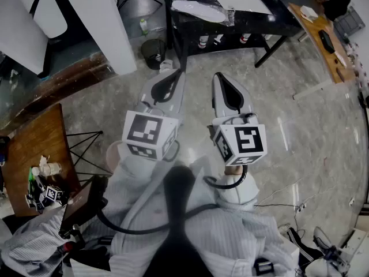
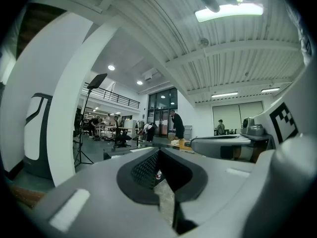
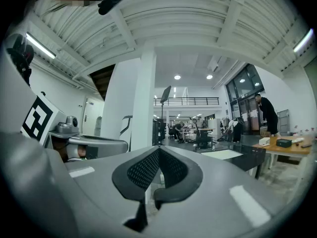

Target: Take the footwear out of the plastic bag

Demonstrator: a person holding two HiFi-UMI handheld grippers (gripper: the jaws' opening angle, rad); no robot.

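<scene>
**Fig. Start of the task, seen from my remote station, near to far.**

Nearest the head camera is my operator's striped shirt [image 1: 230, 235], with a dark cable [image 1: 144, 227] looping across it. Just ahead, the left tongs [image 1: 174, 75] and the right tongs [image 1: 219, 77] are held side by side at chest height, near each other but not touching. Both point forward over the bare stone floor [image 1: 288, 97]. Each gripper view shows its own jaws pressed together with nothing between the pads, so I read both tongs as closed and empty.

To the left stands a wooden bench [image 1: 40, 137] with small clutter that plays no part here. Further on, a black bin [image 1: 153, 51] sits beside a white pillar [image 1: 104, 22].

Beyond it is the black bench [image 1: 253, 22], well apart from both tongs. On its top lie a crumpled, pale, shiny bundle [image 1: 199, 10], which I take to be the plastic bag, and a flat white sheet [image 1: 239, 0] beside it. No footwear is visible in any view. If it is inside the bundle, the frames do not show it.

Progress, as I judge it: nothing is done. The bag is untouched on the black bench. I have yet to approach it, open the tongs, steady or open the bag, and draw the footwear out.
</scene>
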